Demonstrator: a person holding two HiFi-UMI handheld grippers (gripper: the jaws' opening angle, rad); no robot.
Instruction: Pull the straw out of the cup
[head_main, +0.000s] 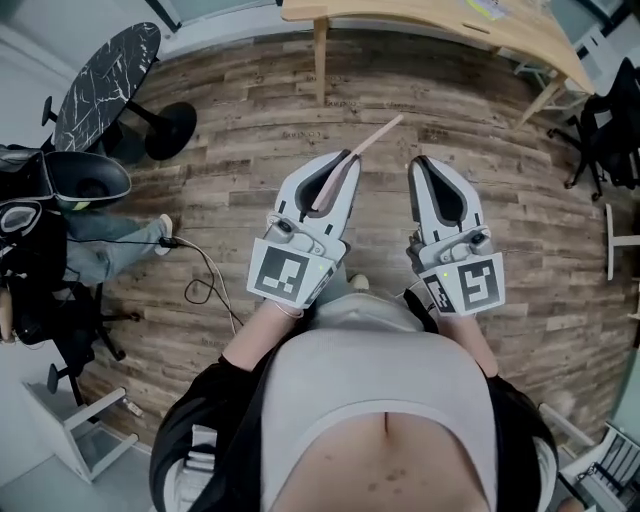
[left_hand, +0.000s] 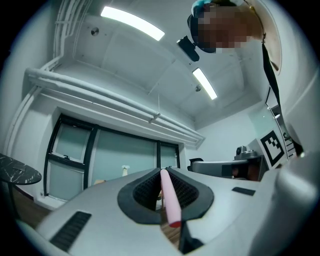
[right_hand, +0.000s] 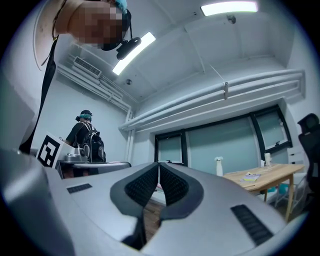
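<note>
A slim pale pink straw (head_main: 378, 135) was held clamped between the closed jaws of the left gripper (head_main: 343, 160). In the left gripper view the straw (left_hand: 169, 200) was seen lying along the seam of the dark ribbed pads of the left gripper (left_hand: 162, 171). Its cut end pointed back toward the camera and the rest ran out past the tips. From the head view, the free length of the straw was seen to stick out beyond the jaw tips, slanted forward and to the right, in the air above the brown wood-plank floor (head_main: 250, 110).

The right gripper (head_main: 420, 162) was held just beside the left one, at about the same height, in front of the person's torso. In the right gripper view the jaws of the right gripper (right_hand: 158, 165) were seen closed tip to tip, and nothing was gripped between them.

A cube with square black-and-white markers (head_main: 290, 272) was carried at the back of the left gripper, and a like cube (head_main: 470, 285) at the back of the right.

A light wooden table (head_main: 430, 18) stood at the far edge of the floor, well apart from both grippers. A round black marble-patterned table top (head_main: 105, 85) was seen to the left, and a thin black cable (head_main: 205, 280) lay looped on the floor near the left gripper's side.
</note>
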